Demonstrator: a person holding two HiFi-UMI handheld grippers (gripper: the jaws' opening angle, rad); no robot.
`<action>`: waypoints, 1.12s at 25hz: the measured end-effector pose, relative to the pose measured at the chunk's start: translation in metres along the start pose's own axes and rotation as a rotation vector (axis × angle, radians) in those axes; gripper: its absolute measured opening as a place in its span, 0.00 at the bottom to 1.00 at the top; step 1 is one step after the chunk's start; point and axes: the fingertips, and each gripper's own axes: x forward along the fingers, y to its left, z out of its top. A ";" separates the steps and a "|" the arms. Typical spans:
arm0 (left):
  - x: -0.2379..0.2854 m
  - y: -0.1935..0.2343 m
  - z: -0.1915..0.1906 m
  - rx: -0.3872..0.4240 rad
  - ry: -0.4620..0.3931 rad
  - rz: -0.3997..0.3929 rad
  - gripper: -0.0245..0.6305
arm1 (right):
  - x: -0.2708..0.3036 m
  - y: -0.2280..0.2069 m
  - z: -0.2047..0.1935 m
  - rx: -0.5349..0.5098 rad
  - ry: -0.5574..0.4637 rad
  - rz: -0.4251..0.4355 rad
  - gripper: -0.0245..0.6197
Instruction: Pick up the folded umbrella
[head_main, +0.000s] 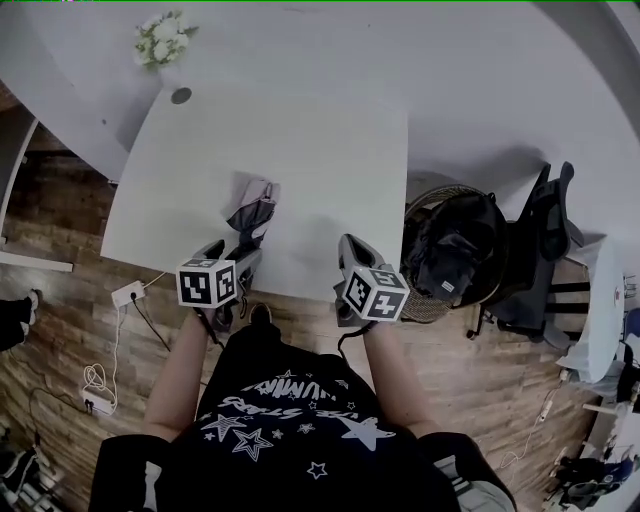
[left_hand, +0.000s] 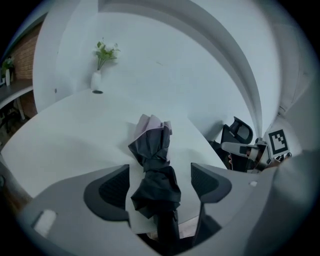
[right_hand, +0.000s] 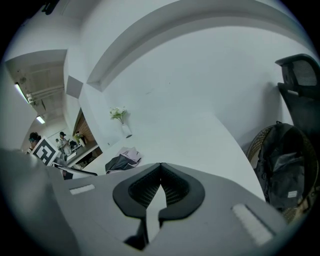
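Note:
The folded umbrella (head_main: 253, 210), dark with a pale pink lining at its far end, lies on the white table (head_main: 330, 150) close to the near edge. My left gripper (head_main: 243, 258) stands open at its handle end. In the left gripper view the umbrella (left_hand: 154, 165) runs between the two pads (left_hand: 114, 189), with a gap on each side and neither pad touching it. My right gripper (head_main: 350, 252) hovers at the table's near edge, to the right of the umbrella and apart from it; its pads (right_hand: 172, 189) are shut together with nothing between them. The umbrella (right_hand: 122, 160) shows at the left of that view.
A white vase of flowers (head_main: 163, 42) stands at the table's far left corner. Right of the table are a wicker basket (head_main: 425, 305) holding a black backpack (head_main: 455, 250) and a black office chair (head_main: 545, 250). A power strip (head_main: 128, 294) and cables lie on the wood floor at left.

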 end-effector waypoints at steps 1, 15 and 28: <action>0.004 0.002 0.000 0.006 0.015 0.008 0.63 | 0.001 -0.002 0.000 0.006 0.000 -0.007 0.06; 0.042 0.007 -0.008 0.084 0.155 0.091 0.64 | 0.006 -0.012 -0.001 0.053 -0.002 -0.052 0.06; 0.058 0.015 -0.027 0.114 0.233 0.186 0.56 | -0.001 -0.026 -0.009 0.072 0.008 -0.072 0.06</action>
